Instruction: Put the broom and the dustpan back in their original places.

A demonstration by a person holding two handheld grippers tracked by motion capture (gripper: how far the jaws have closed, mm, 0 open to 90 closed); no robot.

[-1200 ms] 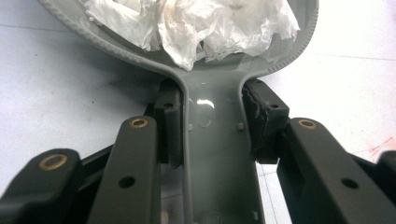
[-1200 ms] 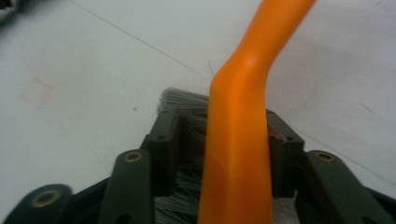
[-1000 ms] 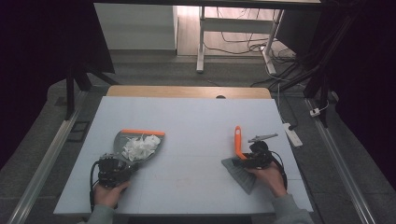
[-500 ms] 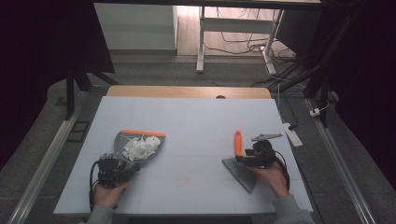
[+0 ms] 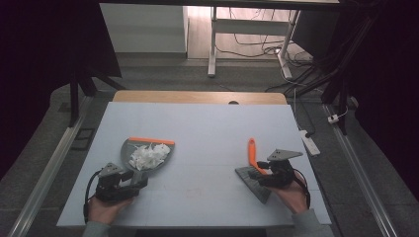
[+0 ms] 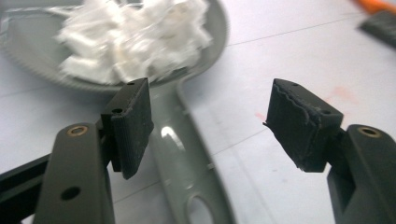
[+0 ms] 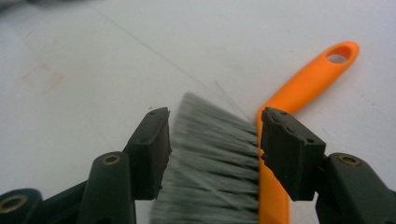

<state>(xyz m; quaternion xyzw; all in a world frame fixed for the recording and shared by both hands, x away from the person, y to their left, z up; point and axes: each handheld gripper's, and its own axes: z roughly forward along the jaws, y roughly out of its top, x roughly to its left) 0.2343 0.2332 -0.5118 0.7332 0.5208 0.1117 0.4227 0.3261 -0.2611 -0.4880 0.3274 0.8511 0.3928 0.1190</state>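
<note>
Two hand-held grippers work over a pale table (image 5: pixel 207 128) that spans the middle of the high view. Lower left of centre lies a grey dustpan (image 5: pixel 141 155) with an orange front edge, its bowl holding a heap of white paper scraps (image 5: pixel 148 155); its handle runs toward the bottom left of the frame. Lower right lies a hand brush (image 5: pixel 254 170), orange handle pointing up the frame and grey bristles fanning toward the bottom edge.

The left gripper (image 5: pixel 129 181), held by the left hand (image 5: pixel 104 207) at the bottom left, sits just beside the dustpan's handle end. In the left gripper view its fingers (image 6: pixel 133 123) stand wide apart, with the handle (image 6: pixel 187 177) passing between them, nearer the left-hand pad and not pinched; the scraps (image 6: pixel 135 35) fill the upper left.

The right gripper (image 5: pixel 257 177), in the right hand (image 5: pixel 291 192) at the bottom right, is at the brush head. In the right gripper view its fingers (image 7: pixel 289 151) are spread wide astride the bristles (image 7: pixel 215 158); whether they touch the brush cannot be told.
</note>
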